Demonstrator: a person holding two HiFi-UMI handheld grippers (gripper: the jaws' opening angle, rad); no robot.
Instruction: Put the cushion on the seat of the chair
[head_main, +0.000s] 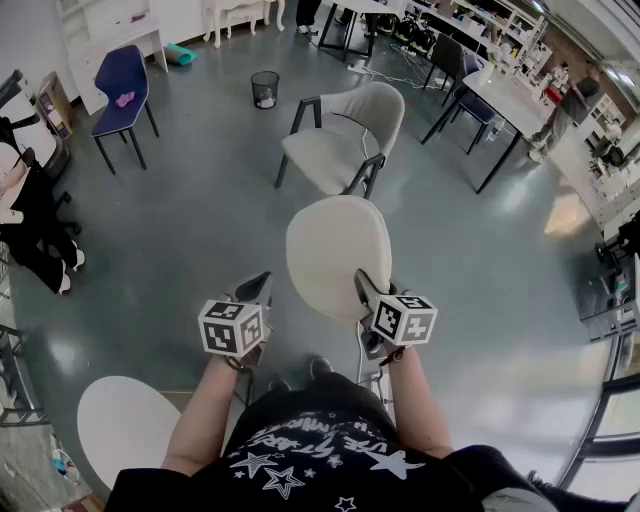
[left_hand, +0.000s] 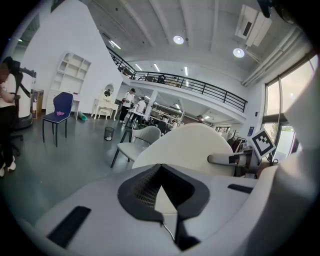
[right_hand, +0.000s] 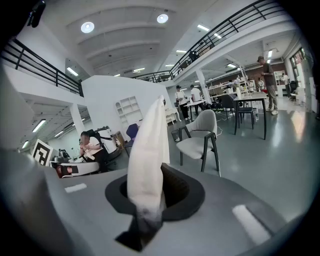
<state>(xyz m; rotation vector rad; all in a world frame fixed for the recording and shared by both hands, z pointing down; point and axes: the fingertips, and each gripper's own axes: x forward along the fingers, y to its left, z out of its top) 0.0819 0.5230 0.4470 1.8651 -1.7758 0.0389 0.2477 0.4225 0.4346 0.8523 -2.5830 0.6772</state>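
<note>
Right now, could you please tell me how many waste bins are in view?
1: a dark bin stands beyond the beige armchair, to its left; others may be hidden behind furniture.

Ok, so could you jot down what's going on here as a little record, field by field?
Cushion: cream, oval, held up in the air
Right gripper: shut on the cushion's near edge
Left gripper: jaw tips together, beside the cushion's left edge; contact unclear
Chair: beige armchair ahead, seat bare
Status: cushion not yet on the seat
</note>
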